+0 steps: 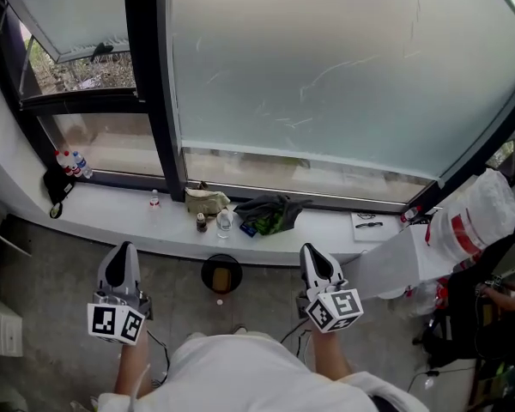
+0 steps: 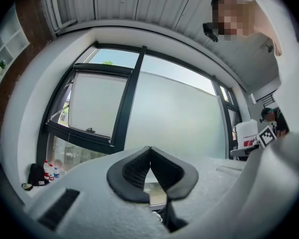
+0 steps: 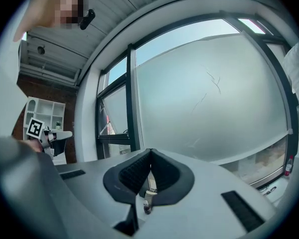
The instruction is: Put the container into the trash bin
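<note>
A round black trash bin [image 1: 221, 275] stands on the floor below the white window sill [image 1: 326, 230], with something brownish inside it. On the sill above it are a small brown bottle [image 1: 202, 222] and a clear plastic container [image 1: 225, 222]. My left gripper [image 1: 123, 251] hovers left of the bin, and my right gripper [image 1: 312, 252] hovers right of it. Both are shut and hold nothing. In the left gripper view the gripper [image 2: 149, 149] points at the window. In the right gripper view a small brown bottle [image 3: 146, 208] shows below the shut gripper [image 3: 150, 151].
The sill also carries an olive pouch [image 1: 206, 201], a dark green cloth [image 1: 270, 211], a small white bottle [image 1: 154, 198], several bottles [image 1: 74, 163] at far left and a paper [image 1: 368, 224]. A white roll on a stand [image 1: 468, 217] is at right. White shelves [image 1: 0, 329] stand at left.
</note>
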